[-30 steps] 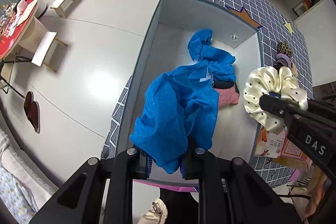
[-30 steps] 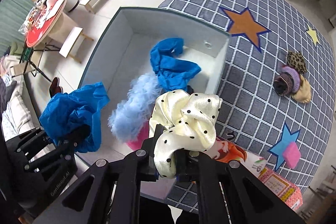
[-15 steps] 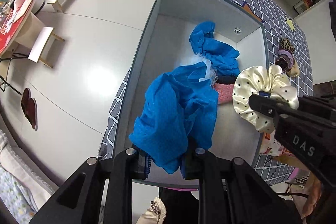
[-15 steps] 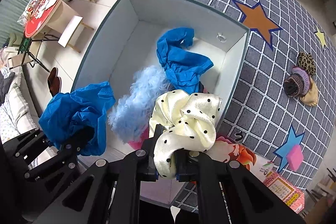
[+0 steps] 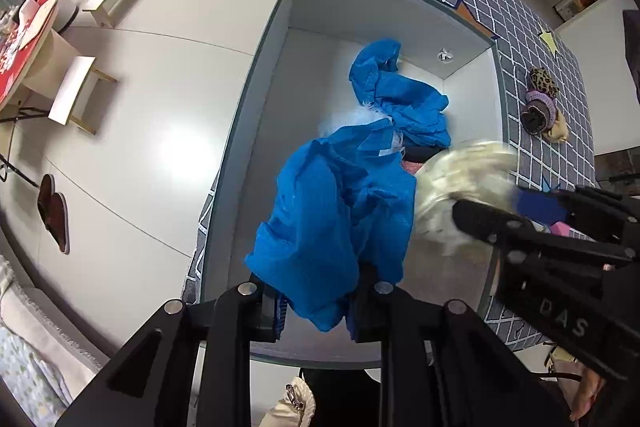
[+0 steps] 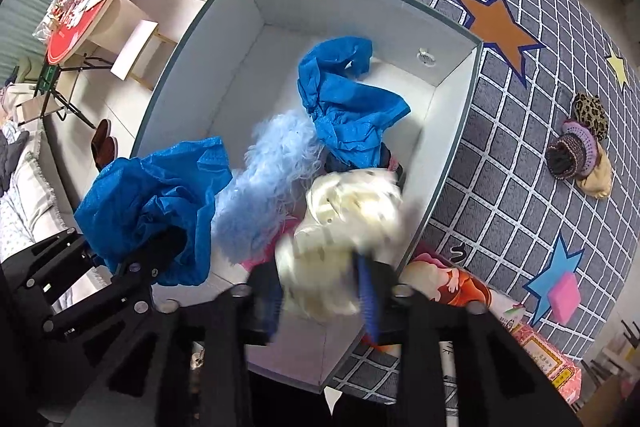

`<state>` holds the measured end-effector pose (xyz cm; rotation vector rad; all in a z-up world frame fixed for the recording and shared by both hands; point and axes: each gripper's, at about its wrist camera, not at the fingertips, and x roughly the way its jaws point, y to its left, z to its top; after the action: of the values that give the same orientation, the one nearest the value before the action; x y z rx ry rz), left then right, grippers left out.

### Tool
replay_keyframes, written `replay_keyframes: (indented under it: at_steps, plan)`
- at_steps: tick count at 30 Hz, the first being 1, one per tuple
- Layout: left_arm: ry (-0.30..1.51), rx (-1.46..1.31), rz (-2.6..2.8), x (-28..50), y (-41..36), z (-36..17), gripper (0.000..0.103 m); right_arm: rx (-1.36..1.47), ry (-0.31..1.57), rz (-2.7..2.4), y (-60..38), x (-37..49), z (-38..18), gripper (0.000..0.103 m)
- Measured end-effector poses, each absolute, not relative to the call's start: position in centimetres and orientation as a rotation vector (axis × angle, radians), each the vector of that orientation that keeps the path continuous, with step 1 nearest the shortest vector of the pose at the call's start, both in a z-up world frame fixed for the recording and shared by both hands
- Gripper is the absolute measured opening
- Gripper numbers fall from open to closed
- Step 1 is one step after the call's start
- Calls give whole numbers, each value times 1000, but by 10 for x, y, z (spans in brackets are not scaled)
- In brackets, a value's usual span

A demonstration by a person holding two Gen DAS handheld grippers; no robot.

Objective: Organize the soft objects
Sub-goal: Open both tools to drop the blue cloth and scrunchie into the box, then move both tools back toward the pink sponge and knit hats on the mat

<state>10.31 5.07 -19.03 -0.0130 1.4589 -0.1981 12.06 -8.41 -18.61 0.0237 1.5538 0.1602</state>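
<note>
My left gripper is shut on a crumpled blue cloth and holds it above the near end of the white box. My right gripper has opened; the cream dotted scrunchie is blurred between its fingers, over the box's near right side. It also shows blurred in the left wrist view. The box holds another blue cloth, a light blue fluffy piece and something pink.
Several scrunchies lie on the grey checked tablecloth to the right. A pink sponge sits on a blue star. Printed packets lie by the box's near right corner. Stools stand on the floor at left.
My right gripper's jaws have spread and the scrunchie is slipping down in a blur. Both grippers have moved forward over the box. The left still holds its blue cloth.
</note>
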Motion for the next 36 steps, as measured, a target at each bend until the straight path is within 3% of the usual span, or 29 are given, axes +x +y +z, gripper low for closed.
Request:
replay_keyframes:
  at_steps: [2,7,10,13,15,16,36]
  plan:
    - [1458,-9,-201,103,49,-190,25,32,1539,157,-86,120,-183,57]
    - [1461,-8,-207,104,46,-191,28,30,1532,155,-89,120,-181,57]
    - [1459,-9,-214,104,44,-190,36,37,1535,148,-92,119,-181,57]
    - [1453,-14,-221,104,42,-188,55,48,1529,135,-97,119,-179,56]
    - [1433,-37,-242,103,41,-183,75,67,1526,127,-101,119,-178,56]
    - [1425,-38,-244,103,40,-182,78,70,1525,124,-102,119,-177,56]
    - [1433,65,-262,100,-5,-176,79,186,1501,51,-154,105,-167,57]
